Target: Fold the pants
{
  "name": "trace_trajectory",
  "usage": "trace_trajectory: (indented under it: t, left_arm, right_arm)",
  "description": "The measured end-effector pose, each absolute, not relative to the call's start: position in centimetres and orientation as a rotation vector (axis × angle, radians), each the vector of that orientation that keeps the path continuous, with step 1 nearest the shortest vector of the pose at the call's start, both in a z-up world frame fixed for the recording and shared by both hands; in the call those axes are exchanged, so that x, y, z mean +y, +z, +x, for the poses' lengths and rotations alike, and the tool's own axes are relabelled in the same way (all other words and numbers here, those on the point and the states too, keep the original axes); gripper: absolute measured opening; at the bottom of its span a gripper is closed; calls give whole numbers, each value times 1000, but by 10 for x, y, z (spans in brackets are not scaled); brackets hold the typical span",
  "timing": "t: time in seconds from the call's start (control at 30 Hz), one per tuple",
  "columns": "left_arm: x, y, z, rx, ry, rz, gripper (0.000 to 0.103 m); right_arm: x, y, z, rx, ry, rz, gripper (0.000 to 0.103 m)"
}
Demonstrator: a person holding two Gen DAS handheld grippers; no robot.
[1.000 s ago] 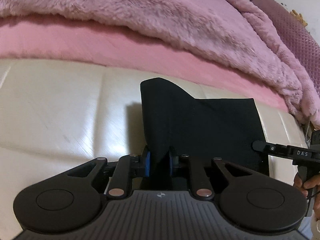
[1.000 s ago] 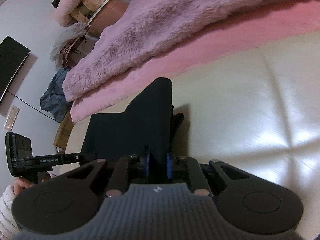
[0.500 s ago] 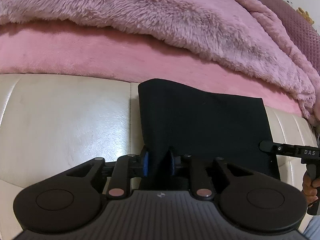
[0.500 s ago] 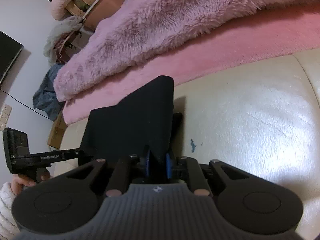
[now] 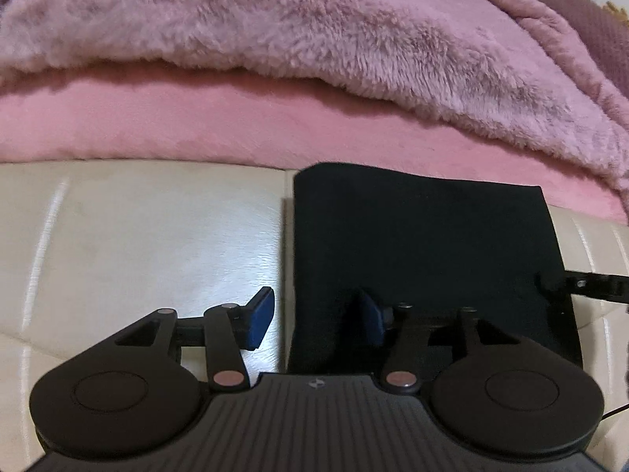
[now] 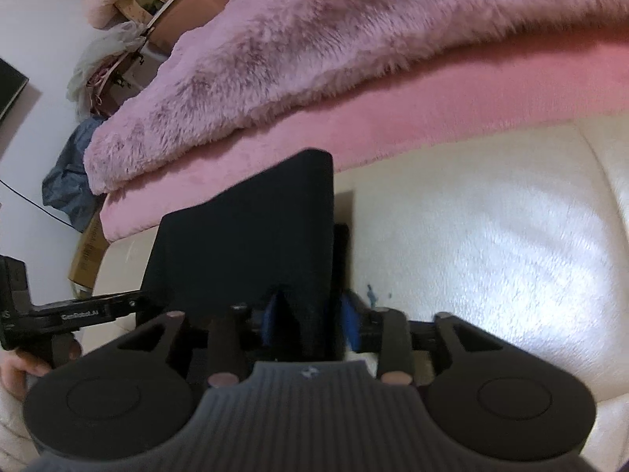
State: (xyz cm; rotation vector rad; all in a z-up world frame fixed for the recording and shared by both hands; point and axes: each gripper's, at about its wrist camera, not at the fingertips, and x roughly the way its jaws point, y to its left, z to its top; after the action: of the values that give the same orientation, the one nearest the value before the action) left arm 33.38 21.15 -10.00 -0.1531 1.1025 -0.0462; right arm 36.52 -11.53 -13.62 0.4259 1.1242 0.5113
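The black pants (image 5: 424,244) lie folded into a flat rectangle on the cream leather surface (image 5: 137,236). My left gripper (image 5: 316,318) straddles their near left edge. Its jaws are opening; one blue pad (image 5: 261,316) is over bare leather and the other over the cloth, neither pressing. In the right wrist view the pants (image 6: 251,244) rise in a loose fold at their right edge. My right gripper (image 6: 310,318) is there with its jaws opening, the fold standing between the blue pads, which are clear of it.
A fluffy pink blanket (image 5: 314,39) is heaped over a pink sheet (image 5: 196,126) just beyond the pants. A hand (image 6: 15,369) holds the left gripper's handle. Past the surface's far left end are a cardboard box (image 6: 88,251) and a blue bag (image 6: 67,181).
Both grippers were shut on the pants' edge and have now opened and let it go. The lifted cloth has sunk flatter on the left side. Both views have shifted toward the blanket.
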Motion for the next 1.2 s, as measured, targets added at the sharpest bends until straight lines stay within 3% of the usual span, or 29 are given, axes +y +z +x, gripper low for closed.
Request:
trace_trajectory:
  t: [0.23,0.4,0.57,0.8,1.2]
  left_arm:
    - [179,-29,294,916,11,13,59]
    - [156,33,247,720,24,44,76]
    - [137,74,197,568,121,33,87]
    - [106,93,133,479,185,72,94]
    - [79,36,85,667,203,-17,96]
  right_arm:
    - [-103,-63,343,956,516,225,66]
    - [-101,11,299,749,532,110,82]
    - [-107,65,238,591,516,40,82]
    - [-125,86,161,507,459,52,82]
    - [-126,45,72,582,376,-46,82]
